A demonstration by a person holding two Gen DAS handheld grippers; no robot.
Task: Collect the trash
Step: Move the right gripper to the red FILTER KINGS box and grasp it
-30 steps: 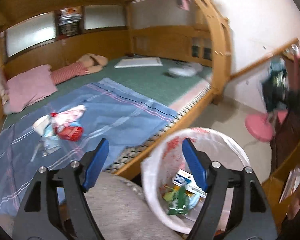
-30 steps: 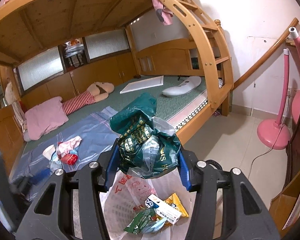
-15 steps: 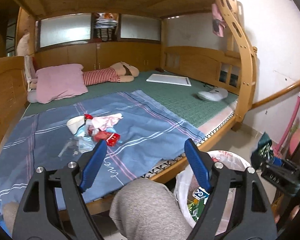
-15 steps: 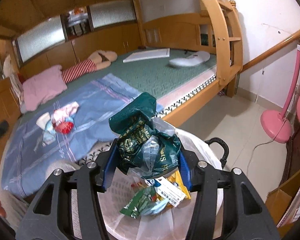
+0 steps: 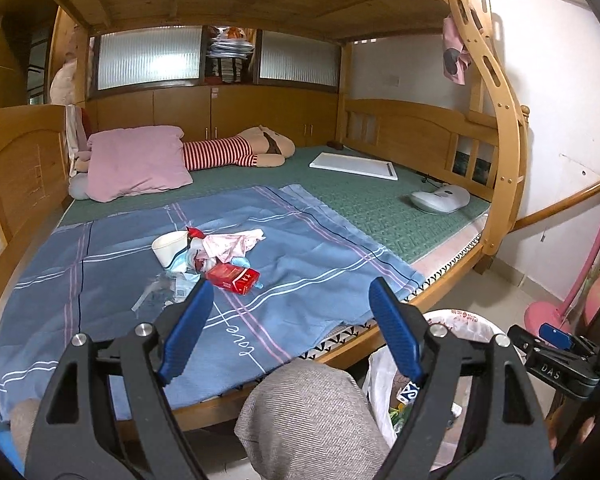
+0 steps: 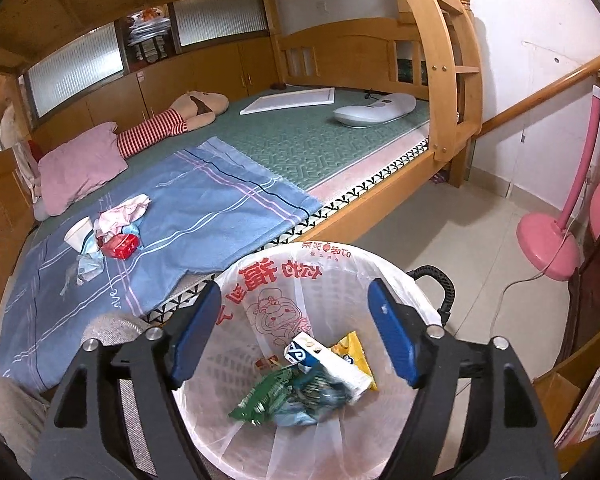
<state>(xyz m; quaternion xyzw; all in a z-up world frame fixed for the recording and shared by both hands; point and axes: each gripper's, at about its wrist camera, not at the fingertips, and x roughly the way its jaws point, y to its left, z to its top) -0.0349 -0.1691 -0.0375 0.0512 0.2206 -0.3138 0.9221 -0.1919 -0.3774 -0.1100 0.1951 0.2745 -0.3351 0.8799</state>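
Trash lies in two places: a small heap on the blue checked blanket [image 5: 180,280] spread over the lower bunk, and a few wrappers already inside the bin. The right gripper [image 6: 292,324] hangs directly over the wastebasket [image 6: 380,276], which is lined with a white plastic bag printed in red; its jaws stand wide apart with nothing between them. Below them, at the bottom of the liner, sit a dark green snack bag [image 6: 300,396], a white and blue carton [image 6: 320,360] and a yellow wrapper [image 6: 354,350], all touching one another. The left gripper [image 5: 290,320] points across the bed toward the heap, its jaws likewise spread wide and empty, and it is apart from the blanket. The heap holds a white paper cup [image 5: 168,246] tipped on its side, a crumpled pink and white wrapper [image 5: 232,242], a red carton [image 5: 232,278] just beside them, and clear plastic film [image 5: 156,296] nearest the left gripper. A grey-trousered knee [image 5: 308,412] shows between the bed edge and the wastebasket. Farther back on the green mattress [image 5: 360,200] lie a pink pillow [image 5: 136,162], a striped plush doll [image 5: 236,152], a flat white board [image 5: 354,165] and a white oval device [image 5: 440,199]. A pink floor lamp [image 6: 556,240] stands on the tiled floor to the right.
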